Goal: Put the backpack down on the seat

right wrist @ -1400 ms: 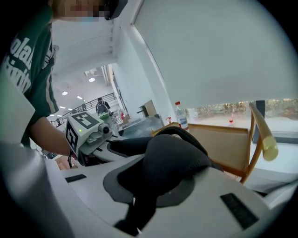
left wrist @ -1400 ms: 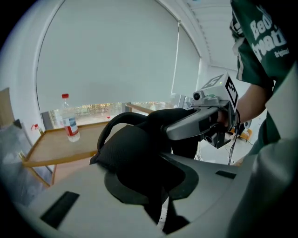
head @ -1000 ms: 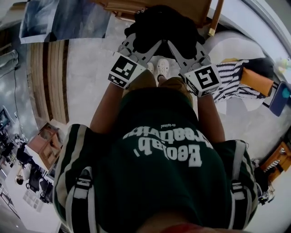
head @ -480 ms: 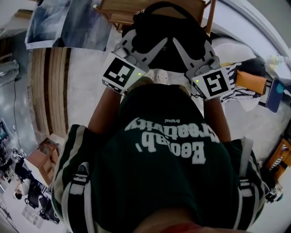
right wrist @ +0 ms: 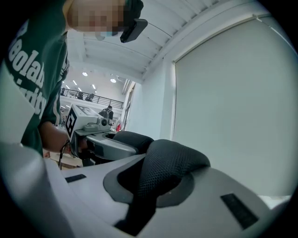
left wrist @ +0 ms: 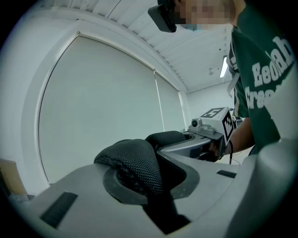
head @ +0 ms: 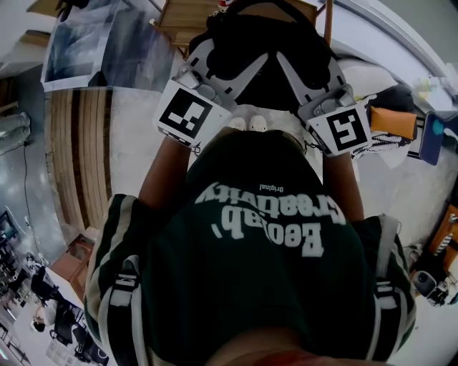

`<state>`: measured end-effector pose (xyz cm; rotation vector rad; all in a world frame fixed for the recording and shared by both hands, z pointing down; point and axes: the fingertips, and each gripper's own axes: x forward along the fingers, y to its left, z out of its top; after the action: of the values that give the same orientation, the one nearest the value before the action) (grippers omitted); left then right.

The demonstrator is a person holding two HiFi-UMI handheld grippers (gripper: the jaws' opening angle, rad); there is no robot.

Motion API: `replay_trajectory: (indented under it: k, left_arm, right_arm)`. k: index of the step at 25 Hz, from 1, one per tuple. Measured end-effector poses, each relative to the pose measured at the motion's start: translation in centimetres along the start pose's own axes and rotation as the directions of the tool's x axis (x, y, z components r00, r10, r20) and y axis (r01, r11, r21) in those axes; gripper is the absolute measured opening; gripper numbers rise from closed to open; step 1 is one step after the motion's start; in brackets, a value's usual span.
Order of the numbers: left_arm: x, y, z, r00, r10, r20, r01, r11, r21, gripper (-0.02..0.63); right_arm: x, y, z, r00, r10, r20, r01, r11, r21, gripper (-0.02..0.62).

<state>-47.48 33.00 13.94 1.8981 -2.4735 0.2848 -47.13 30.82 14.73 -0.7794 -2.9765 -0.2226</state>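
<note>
Hanging from both grippers, black backpack (head: 250,43) has shifted farther from person over last second. Now covers most of wooden seat (head: 179,16) at far side; contact with seat unclear. Left gripper (left wrist: 149,183) narrow, jaws opening, left shoulder strap (left wrist: 132,160) between them, pads touching it. Right gripper (right wrist: 142,190) narrow, pinching right shoulder strap (right wrist: 174,162). Looks like set-down nearly done, release beginning. Pack long axis looks upright: top toward grippers, base toward seat, strap side facing near.

Head view: steeply down over our shirt (head: 257,236).
Gripper views: close, tilted upward, facing inward, shirt shared.
</note>
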Motion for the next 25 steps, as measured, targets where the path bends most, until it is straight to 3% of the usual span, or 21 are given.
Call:
replay_trajectory:
  k: [6,14,25]
  left_arm:
    - [-1.1,0.4,-0.5,1.000,-0.028,0.010,0.027,0.999,0.041,0.094]
    - [-2.3,0.7,-0.8,0.999,-0.047,0.017,0.047,0.999,0.021,0.097]
    - [-0.6,-2.1,-0.8,0.989,-0.149,-0.001,0.149,0.987,0.053,0.101]
  right_arm:
    - [0.6,1.2,-0.1,0.999,-0.031,0.005,0.031,1.000,-0.004,0.067]
    - [1.1,2.3,0.2,0.998,-0.058,0.002,0.058,0.998,-0.006,0.067]
    - [-1.8,1.4,-0.9,0.991,-0.136,-0.001,0.136,0.990,0.034,0.067]
